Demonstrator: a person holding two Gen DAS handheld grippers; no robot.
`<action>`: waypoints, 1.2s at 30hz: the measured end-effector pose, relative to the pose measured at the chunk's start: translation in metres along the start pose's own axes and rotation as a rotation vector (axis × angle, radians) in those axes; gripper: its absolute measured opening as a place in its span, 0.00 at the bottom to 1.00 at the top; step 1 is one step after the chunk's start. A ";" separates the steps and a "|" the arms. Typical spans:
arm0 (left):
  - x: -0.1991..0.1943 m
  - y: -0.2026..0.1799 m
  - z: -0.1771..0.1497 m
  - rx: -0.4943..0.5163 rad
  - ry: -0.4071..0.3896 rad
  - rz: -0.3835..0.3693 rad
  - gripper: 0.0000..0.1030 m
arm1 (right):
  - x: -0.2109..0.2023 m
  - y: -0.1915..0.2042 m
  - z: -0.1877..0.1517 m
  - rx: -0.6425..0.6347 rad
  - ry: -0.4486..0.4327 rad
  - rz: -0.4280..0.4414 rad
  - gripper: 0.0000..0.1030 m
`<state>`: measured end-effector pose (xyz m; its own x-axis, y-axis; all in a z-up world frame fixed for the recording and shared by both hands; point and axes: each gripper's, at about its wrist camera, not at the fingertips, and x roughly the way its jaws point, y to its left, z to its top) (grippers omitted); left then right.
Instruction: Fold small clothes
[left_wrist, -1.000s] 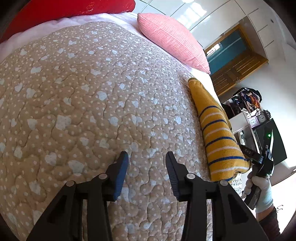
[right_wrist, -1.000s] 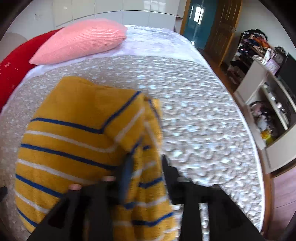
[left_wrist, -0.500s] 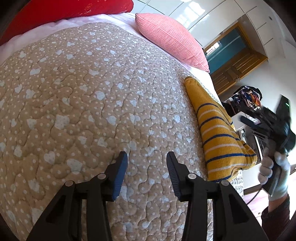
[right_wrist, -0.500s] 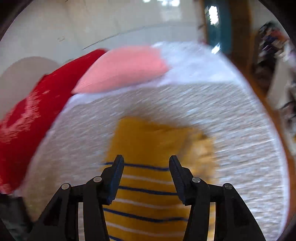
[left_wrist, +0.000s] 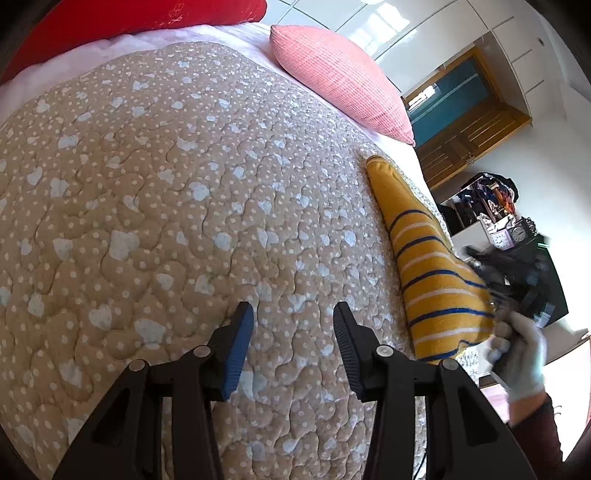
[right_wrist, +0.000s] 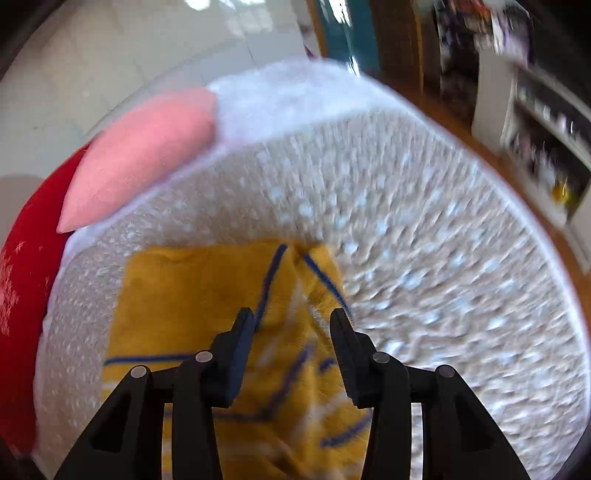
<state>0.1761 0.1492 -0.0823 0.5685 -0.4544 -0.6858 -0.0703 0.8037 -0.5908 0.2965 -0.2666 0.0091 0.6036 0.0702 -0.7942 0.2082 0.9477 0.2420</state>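
The left gripper (left_wrist: 291, 347) hovered wide open and empty over the quilt (left_wrist: 166, 206), well left of the yellow striped garment (left_wrist: 432, 280). The garment's long axis ran toward the pink pillow (left_wrist: 340, 92). The right gripper (right_wrist: 291, 350), jaws spread and empty, sat directly above it, nearer.

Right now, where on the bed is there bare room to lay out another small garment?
The wide stretch of beige quilted bedspread ahead of the open left claw is bare, bordered by the pink ribbed pillow and red cushion. The right edge is taken by the yellow blue-striped knit garment, under the open right claw.
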 end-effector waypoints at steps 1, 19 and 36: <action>0.001 -0.002 -0.001 0.007 -0.003 0.009 0.43 | -0.018 0.001 -0.002 -0.014 -0.032 0.050 0.45; -0.029 -0.087 -0.064 0.317 -0.075 0.205 0.45 | -0.009 -0.092 -0.104 0.165 0.112 0.486 0.26; 0.103 -0.200 -0.020 0.361 0.094 0.302 0.52 | -0.002 -0.128 -0.139 0.266 0.036 0.795 0.22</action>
<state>0.2323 -0.0660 -0.0437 0.4887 -0.1995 -0.8493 0.0777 0.9796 -0.1854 0.1620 -0.3448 -0.0974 0.6229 0.7009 -0.3475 -0.0918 0.5066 0.8573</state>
